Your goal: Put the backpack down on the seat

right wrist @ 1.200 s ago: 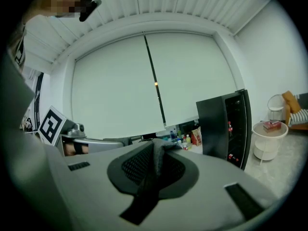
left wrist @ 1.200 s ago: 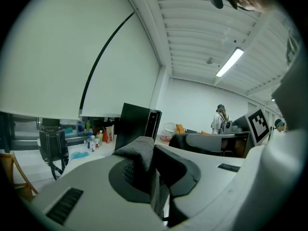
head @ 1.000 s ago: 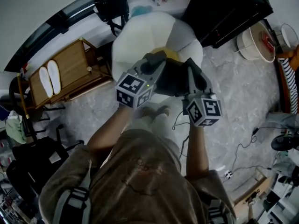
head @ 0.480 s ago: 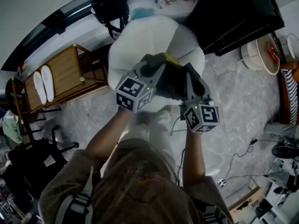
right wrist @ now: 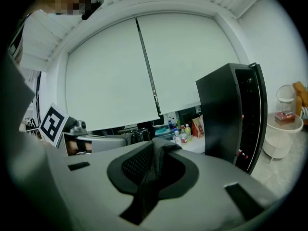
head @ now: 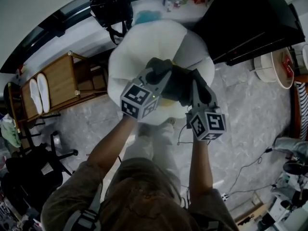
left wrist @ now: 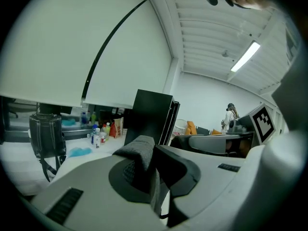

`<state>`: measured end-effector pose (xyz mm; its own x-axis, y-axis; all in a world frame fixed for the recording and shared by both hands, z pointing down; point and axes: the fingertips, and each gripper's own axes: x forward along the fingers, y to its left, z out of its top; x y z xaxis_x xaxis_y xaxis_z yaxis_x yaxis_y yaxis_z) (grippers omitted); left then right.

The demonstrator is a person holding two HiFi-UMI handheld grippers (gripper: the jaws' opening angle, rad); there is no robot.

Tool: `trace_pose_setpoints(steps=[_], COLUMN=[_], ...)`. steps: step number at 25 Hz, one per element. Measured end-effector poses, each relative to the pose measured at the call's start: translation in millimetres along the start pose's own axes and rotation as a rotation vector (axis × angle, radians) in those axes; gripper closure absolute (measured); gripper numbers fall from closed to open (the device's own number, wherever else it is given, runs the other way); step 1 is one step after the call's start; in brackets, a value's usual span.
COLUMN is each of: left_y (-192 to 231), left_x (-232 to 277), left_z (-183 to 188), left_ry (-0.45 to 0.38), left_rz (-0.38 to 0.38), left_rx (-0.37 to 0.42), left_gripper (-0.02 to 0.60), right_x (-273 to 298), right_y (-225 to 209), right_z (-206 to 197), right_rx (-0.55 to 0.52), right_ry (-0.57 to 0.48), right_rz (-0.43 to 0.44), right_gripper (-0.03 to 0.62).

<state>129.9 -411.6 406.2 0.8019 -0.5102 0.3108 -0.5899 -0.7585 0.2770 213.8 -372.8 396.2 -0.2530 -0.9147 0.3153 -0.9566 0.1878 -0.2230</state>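
From the head view, the dark backpack hangs bunched between the two tools, over the near part of the round white seat. The left hand-held gripper and the right hand-held gripper each bite into its upper fabric. Whether its underside already touches the cushion cannot be told from above. I judge the carrying done and the placing unfinished: lowering it fully and letting go are left. Its long axis seems to run across the person's front, from one tool to the other. The gripped edge faces up (which end is the top I cannot make out).

In the left gripper view, the jaws are closed tight on a thick grey fold of the backpack, which stands up between them. Beyond are a black bag and some bottles on a white table.

In the right gripper view, the jaws are likewise clamped on a dark fold of the backpack, pinched upright and trailing down toward the camera. A tall black cabinet stands to the right.
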Motion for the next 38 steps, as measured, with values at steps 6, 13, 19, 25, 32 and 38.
trace_pose_setpoints(steps=[6,13,19,25,32,38], left_y=[16,32,42,49,50,58], left_x=[36,66,82,90,100,115], left_z=[-14,-29,-33,-43,-62,-82], left_ry=[0.01,0.015,-0.005,-0.001,0.013,0.014], left_rz=[0.019,0.038,0.059,0.067,0.073,0.081], left_rx=[-0.012,-0.016,-0.015,-0.015,-0.006,0.002], left_gripper=[0.551,0.551,0.551,0.55,0.549,0.549], right_x=[32,60,76,84,93,109], right_y=[-29,-52,-61,-63,-68,-73], right_z=[-13,-27,-30,-40,-56,-75], right_rx=[-0.012,-0.015,-0.037,-0.031,-0.034,-0.041], right_ry=[0.015,0.012,-0.007,-0.02,-0.033,-0.047], right_rz=[-0.003,0.01,0.02,0.03,0.008,0.013], right_gripper=[0.563,0.563,0.563,0.563,0.563,0.563])
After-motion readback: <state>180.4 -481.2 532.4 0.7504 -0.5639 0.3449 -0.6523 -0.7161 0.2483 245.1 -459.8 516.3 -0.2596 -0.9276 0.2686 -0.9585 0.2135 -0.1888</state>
